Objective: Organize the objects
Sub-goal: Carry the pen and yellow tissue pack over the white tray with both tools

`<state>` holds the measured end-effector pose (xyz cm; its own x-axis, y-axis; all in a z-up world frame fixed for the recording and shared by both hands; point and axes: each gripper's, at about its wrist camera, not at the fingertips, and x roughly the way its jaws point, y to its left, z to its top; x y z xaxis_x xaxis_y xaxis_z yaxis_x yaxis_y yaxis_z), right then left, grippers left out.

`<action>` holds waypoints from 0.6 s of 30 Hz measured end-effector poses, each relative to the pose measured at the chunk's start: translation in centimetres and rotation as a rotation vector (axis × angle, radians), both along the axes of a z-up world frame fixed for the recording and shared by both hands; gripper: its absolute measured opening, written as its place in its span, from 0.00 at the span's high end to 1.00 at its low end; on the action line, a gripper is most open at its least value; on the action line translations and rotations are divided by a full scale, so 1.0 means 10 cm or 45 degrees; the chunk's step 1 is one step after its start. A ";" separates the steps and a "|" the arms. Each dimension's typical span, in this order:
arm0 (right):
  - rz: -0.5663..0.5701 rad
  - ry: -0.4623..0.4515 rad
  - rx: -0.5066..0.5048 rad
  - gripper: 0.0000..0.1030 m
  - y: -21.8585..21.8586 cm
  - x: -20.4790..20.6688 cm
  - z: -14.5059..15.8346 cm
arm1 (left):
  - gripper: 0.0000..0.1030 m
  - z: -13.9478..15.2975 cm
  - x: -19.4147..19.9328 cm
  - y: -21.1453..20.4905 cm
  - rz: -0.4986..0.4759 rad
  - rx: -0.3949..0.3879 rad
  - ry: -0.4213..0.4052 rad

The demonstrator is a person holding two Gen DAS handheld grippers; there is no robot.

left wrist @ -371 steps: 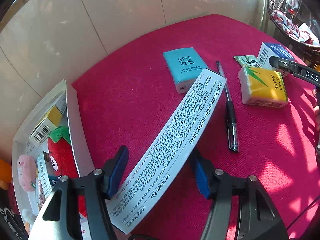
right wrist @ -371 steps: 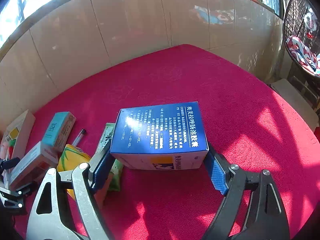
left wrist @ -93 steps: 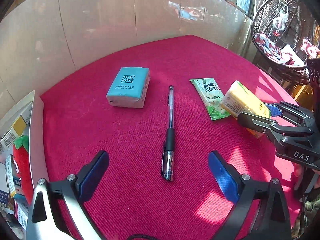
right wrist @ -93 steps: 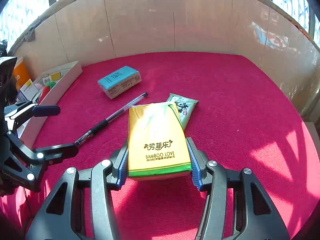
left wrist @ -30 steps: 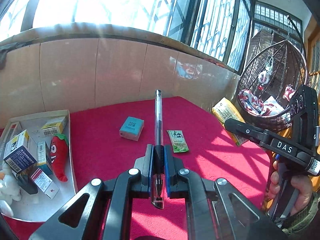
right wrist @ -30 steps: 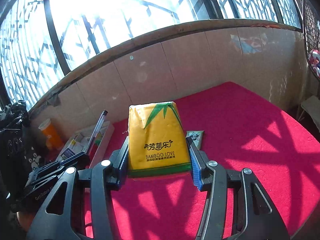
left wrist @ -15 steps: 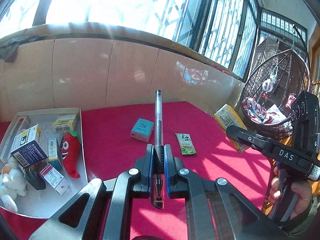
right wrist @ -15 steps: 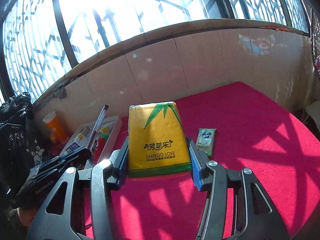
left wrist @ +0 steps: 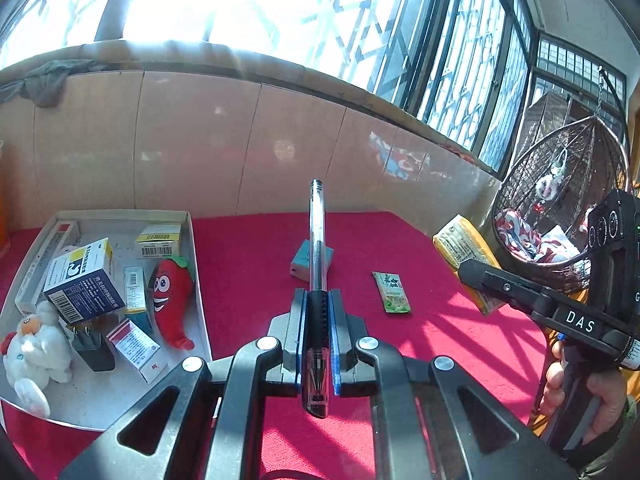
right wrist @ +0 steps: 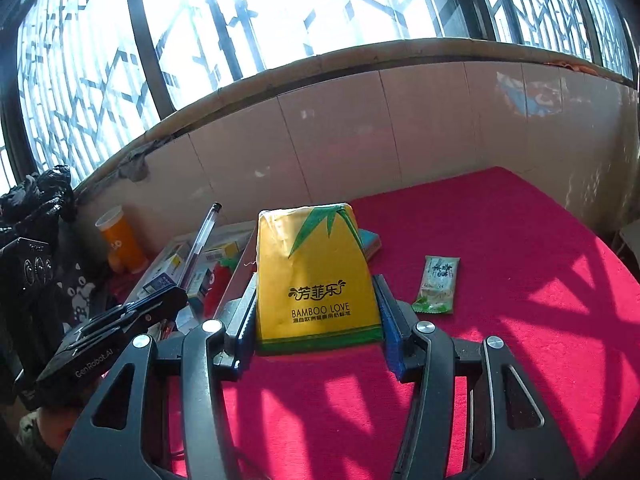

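My left gripper (left wrist: 317,312) is shut on a clear pen (left wrist: 317,236) that points forward, held well above the red table. The same pen (right wrist: 200,246) shows at the left of the right wrist view. My right gripper (right wrist: 318,304) is shut on a yellow tissue pack (right wrist: 316,276), also lifted; that pack (left wrist: 466,256) appears at the right of the left wrist view. A white tray (left wrist: 196,264) at the left holds several boxes, a red chilli plush (left wrist: 172,300) and a white plush. A teal tissue pack (left wrist: 304,266) and a green sachet (left wrist: 394,298) lie on the cloth.
The red cloth table (right wrist: 520,280) ends at a tiled wall behind and drops off at the right. An orange cup (right wrist: 122,240) stands beyond the tray. A wicker hanging chair (left wrist: 560,200) hangs to the far right. A hand (left wrist: 588,392) grips the right tool's handle.
Both grippers have swung left with their loads: the tray has slid further into the left wrist view, and the sachet has shifted right in the right wrist view. Both grips are unchanged.
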<state>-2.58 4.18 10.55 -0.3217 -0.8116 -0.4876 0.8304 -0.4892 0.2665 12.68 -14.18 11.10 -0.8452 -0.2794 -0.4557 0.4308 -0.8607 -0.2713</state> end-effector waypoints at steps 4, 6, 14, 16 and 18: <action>0.020 0.009 0.010 0.51 -0.07 0.06 0.01 | 0.92 0.00 0.07 -0.07 0.021 0.013 0.014; 0.030 0.013 0.015 0.51 -0.11 0.09 0.01 | 0.92 -0.01 0.11 -0.10 0.030 0.016 0.022; 0.061 0.021 0.038 0.51 -0.24 0.21 0.00 | 0.92 -0.02 0.24 -0.17 0.052 0.026 0.046; 0.070 0.023 0.042 0.51 -0.27 0.23 0.01 | 0.92 -0.03 0.27 -0.18 0.058 0.030 0.053; 0.079 0.028 0.047 0.50 -0.31 0.27 0.01 | 0.92 -0.03 0.30 -0.20 0.064 0.033 0.058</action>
